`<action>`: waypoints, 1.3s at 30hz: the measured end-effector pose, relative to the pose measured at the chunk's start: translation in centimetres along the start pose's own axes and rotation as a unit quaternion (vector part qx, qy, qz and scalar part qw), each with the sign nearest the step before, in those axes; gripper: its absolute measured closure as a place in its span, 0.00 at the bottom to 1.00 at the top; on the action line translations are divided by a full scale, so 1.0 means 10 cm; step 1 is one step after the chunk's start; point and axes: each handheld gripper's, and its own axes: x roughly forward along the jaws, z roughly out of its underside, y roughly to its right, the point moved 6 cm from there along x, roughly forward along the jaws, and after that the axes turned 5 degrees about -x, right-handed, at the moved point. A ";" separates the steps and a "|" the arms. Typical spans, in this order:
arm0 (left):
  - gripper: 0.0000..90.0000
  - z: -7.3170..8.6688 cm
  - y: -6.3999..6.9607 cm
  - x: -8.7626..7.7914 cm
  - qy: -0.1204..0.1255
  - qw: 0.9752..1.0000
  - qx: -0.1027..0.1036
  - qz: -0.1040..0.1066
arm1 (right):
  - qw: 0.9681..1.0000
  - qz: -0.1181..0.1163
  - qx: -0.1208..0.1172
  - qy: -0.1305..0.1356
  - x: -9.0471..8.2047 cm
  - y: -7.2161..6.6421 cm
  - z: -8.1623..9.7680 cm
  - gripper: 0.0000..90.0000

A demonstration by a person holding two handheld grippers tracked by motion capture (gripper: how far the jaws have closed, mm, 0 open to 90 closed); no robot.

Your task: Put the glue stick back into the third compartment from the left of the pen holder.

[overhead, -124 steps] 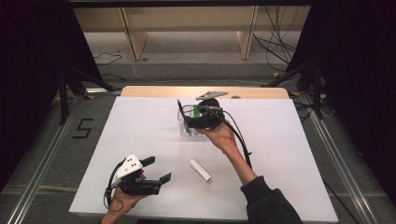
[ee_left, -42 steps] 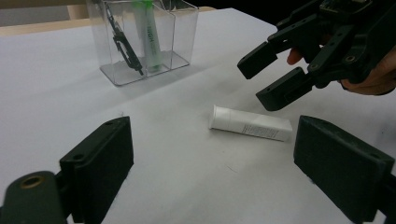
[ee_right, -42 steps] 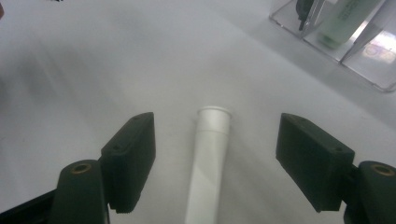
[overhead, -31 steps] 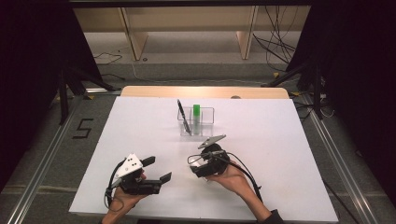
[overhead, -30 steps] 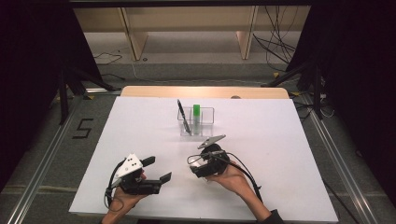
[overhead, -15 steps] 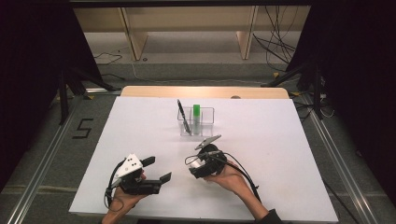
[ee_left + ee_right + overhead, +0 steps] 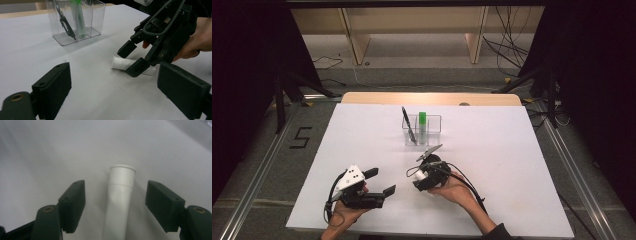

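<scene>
A white tube lies flat on the white table, its cap end pointing away in the right gripper view. My right gripper straddles it, one jaw on each side with a gap to the tube; the jaws have just been closing and stand open. From above, the right gripper is low over the tube. My left gripper rests open at the front left, holding nothing. The left gripper view shows its own gripper, the tube and the right gripper.
A clear two-compartment holder stands at mid-table toward the back. A black pen leans in its left part and a green tube stands upright beside it. A wooden edge runs along the table's far side.
The right hand came from the clear holder down to the white tube at the front, then shifted slightly over it. The left gripper stayed put.
</scene>
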 end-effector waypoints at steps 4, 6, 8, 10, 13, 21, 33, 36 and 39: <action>0.13 0.00 0.01 0.00 0.000 1.000 0.002 0.001 | 1.000 0.001 -0.001 -0.010 0.02 0.00 0.01 0.42; 0.13 0.00 0.01 0.00 -0.001 1.000 0.004 0.001 | 1.000 0.005 -0.001 -0.013 0.04 0.01 0.01 0.44; 0.13 0.00 0.02 -0.01 0.002 1.000 0.003 0.002 | 1.000 0.012 -0.002 -0.014 0.05 0.01 0.01 0.48; 0.13 0.00 0.02 -0.01 0.001 1.000 0.003 0.002 | 1.000 0.018 -0.007 -0.016 0.05 0.02 0.00 0.51; 0.13 0.00 0.02 -0.01 0.001 1.000 0.003 0.003 | 0.999 0.026 -0.012 -0.018 0.05 0.02 0.00 0.54; 0.13 0.00 0.02 0.00 0.001 1.000 0.005 0.001 | 0.999 0.043 -0.017 -0.024 0.06 0.03 -0.02 0.67; 0.13 0.00 0.02 -0.01 -0.001 1.000 0.008 0.001 | 0.998 0.033 -0.023 -0.041 0.05 0.07 -0.05 0.75; 0.13 0.00 0.02 -0.01 0.002 1.000 0.005 0.001 | 0.998 0.028 -0.026 -0.048 0.04 0.08 -0.05 0.75; 0.13 0.00 0.01 -0.01 0.001 1.000 0.005 0.001 | 0.998 0.015 -0.029 -0.048 0.02 0.08 -0.06 0.75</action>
